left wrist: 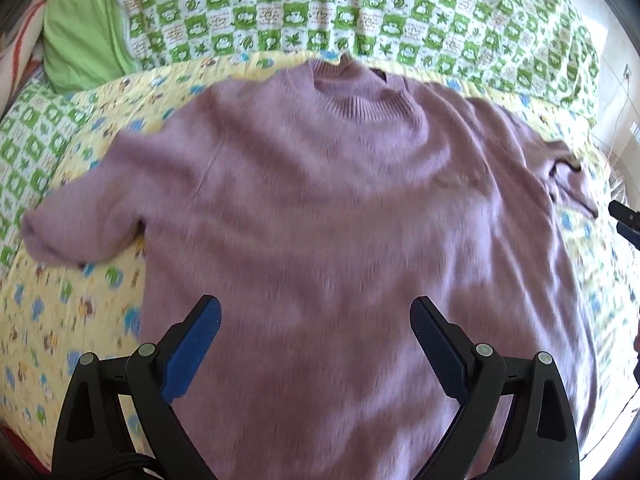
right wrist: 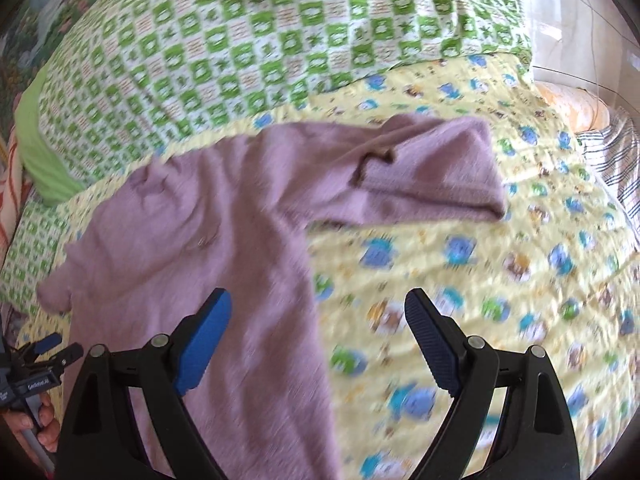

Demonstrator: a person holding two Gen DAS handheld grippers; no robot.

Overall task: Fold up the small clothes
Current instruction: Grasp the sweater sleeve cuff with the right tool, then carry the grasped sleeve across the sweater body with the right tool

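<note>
A mauve knit sweater [left wrist: 328,200] lies flat, front up, on a yellow cartoon-print blanket [left wrist: 52,312], collar toward the far side. Its left sleeve [left wrist: 72,224] lies spread out; its right sleeve [right wrist: 436,172] is folded over itself. My left gripper [left wrist: 316,312] is open and empty, hovering above the sweater's lower body. My right gripper [right wrist: 318,308] is open and empty, above the sweater's right edge [right wrist: 208,248] and the blanket [right wrist: 480,264]. The right gripper's tip shows at the right edge of the left wrist view [left wrist: 626,220]; the left gripper shows at the lower left of the right wrist view [right wrist: 44,352].
A green-and-white checked quilt [left wrist: 320,12] covers the far side of the bed, also in the right wrist view [right wrist: 260,40]. A plain green pillow [left wrist: 84,28] sits at far left. A striped cloth [right wrist: 612,164] lies at the bed's right edge.
</note>
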